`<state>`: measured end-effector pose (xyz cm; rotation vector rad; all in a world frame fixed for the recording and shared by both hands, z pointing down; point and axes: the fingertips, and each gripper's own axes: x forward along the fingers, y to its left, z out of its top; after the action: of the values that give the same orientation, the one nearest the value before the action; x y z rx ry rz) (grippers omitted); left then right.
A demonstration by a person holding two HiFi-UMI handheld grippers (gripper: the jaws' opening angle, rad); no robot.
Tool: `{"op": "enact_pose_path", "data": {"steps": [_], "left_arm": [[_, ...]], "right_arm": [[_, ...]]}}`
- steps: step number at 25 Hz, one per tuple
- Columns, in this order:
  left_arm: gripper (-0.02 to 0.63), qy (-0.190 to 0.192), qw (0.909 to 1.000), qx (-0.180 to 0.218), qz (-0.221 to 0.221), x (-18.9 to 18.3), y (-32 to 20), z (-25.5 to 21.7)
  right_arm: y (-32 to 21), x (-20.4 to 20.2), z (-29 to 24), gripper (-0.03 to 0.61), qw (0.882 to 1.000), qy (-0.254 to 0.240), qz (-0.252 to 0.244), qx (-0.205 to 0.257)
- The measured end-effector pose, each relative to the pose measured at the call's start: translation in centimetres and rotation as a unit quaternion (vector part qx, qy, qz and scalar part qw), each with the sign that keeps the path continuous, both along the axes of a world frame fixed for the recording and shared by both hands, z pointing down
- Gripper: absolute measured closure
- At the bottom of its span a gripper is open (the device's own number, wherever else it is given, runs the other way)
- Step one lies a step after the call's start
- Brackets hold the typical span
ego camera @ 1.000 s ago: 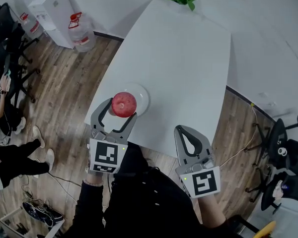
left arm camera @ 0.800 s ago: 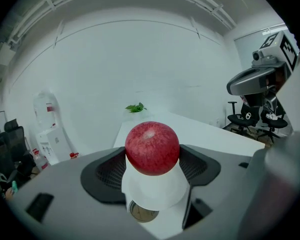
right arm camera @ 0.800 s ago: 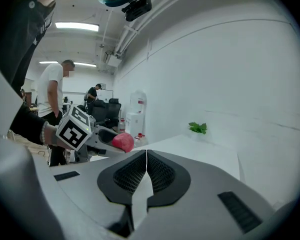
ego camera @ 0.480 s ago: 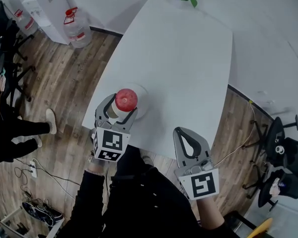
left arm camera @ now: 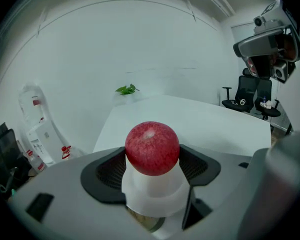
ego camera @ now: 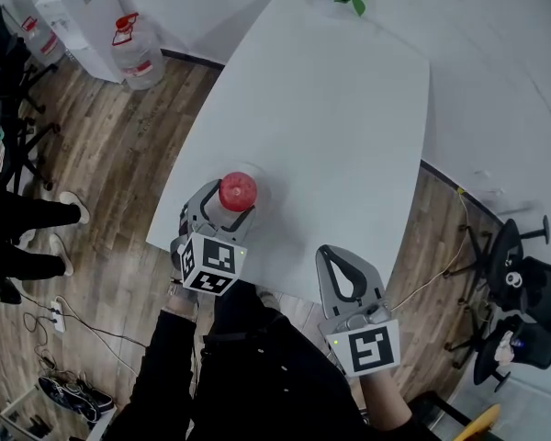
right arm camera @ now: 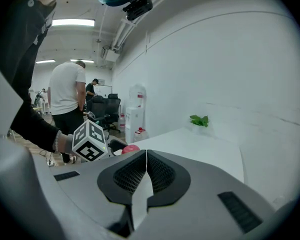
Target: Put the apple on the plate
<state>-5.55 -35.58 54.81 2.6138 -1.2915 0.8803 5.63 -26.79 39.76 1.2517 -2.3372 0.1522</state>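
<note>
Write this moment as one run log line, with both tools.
left tool: shut on apple | apple: over plate | right tool: shut, empty

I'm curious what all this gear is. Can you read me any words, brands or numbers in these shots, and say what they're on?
No text here can be read.
Left marker cube and right marker cube: black-and-white square patterns, not letters or numbers.
Water jug on the floor: red patches, too small to read.
</note>
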Motion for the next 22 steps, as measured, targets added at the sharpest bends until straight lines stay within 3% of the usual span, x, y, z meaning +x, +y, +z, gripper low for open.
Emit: {"op": "enact_pose_path", "data": {"steps": [10, 14, 22], "left_arm": [[0.27, -0.025, 0.9993, -0.022, 0.016, 0.1, -0.5, 2.6], [0.27, -0.055, 0.998, -0.013, 0.027, -0.2, -0.5, 3.2], [0.268, -0.065, 0.9975, -0.009, 0.024, -0.3, -0.5, 3.8]], "right_arm": [[-0.3, 0.3, 0.9, 0.537, 1.0, 0.002, 0.005, -0.011], [-0.5, 0.3, 1.1, 0.537, 1.0, 0.002, 0.006, -0.013], [-0.4, -0.3, 1.3, 0.535, 1.0, 0.003, -0.001, -0.012]]}}
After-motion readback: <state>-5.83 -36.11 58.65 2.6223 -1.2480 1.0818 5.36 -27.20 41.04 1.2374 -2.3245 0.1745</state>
